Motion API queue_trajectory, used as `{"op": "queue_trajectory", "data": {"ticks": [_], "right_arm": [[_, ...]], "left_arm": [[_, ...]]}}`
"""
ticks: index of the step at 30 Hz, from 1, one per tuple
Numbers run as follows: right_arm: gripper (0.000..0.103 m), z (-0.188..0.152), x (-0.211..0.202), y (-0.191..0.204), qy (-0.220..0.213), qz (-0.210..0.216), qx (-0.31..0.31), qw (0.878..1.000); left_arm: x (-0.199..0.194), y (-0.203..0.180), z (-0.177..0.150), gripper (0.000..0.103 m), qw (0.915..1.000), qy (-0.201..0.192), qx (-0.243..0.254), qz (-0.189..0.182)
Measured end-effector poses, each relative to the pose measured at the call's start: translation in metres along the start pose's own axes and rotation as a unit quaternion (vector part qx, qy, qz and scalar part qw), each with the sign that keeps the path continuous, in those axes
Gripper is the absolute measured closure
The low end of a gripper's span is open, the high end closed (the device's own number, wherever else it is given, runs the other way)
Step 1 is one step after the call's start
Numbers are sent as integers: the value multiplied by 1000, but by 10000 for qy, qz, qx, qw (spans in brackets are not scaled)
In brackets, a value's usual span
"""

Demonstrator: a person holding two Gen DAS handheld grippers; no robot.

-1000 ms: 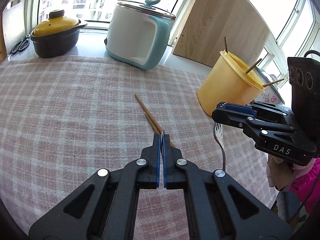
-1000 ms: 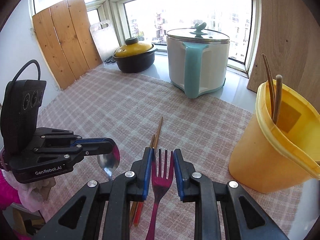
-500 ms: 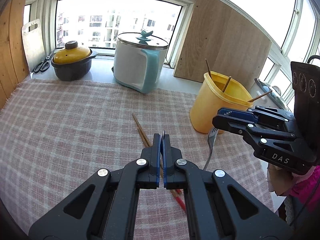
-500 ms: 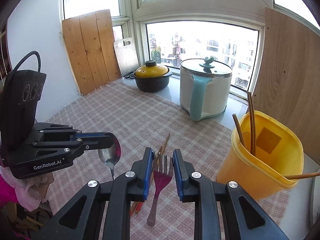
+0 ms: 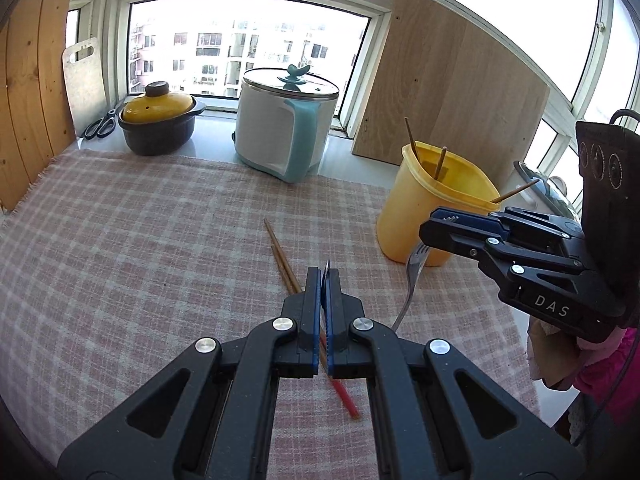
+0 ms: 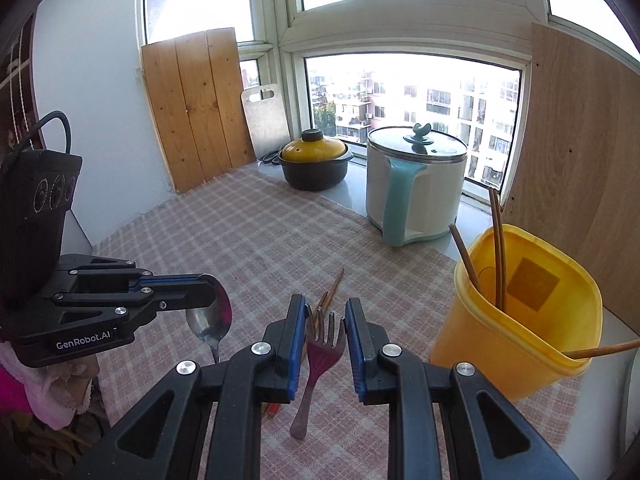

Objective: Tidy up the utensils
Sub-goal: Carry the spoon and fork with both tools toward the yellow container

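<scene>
Both grippers rise higher above the checked cloth (image 5: 140,240). Left view: left gripper (image 5: 323,280) pinches a spoon (image 5: 327,269) edge-on; chopsticks (image 5: 282,256) lie below, yellow bin (image 5: 424,216) far right. Right view: right gripper (image 6: 325,322) clasps a fork (image 6: 320,356), rice cooker (image 6: 416,188) by the window.
</scene>
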State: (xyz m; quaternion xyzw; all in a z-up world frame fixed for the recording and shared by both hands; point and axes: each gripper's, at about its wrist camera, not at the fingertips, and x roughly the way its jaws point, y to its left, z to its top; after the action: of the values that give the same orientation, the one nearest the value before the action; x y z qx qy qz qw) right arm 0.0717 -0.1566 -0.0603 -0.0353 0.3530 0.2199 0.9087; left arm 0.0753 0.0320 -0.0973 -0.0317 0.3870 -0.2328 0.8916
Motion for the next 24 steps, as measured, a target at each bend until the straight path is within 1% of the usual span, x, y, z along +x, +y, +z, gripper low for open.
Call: {"op": "queue_trajectory", "data": {"ticks": [6, 15, 24], "right_arm": [[84, 2, -3, 4, -1, -25, -121, 9999], [85, 10, -11, 7, -170, -140, -255, 9994], [85, 13, -11, 5, -201, -203, -256, 9993]], "left_arm": [[-3, 4, 3, 103, 10000, -58, -59, 9], [-4, 3, 13, 103, 9999, -155, 8, -29], [-4, 2, 21, 103, 9998, -185, 38, -67]]}}
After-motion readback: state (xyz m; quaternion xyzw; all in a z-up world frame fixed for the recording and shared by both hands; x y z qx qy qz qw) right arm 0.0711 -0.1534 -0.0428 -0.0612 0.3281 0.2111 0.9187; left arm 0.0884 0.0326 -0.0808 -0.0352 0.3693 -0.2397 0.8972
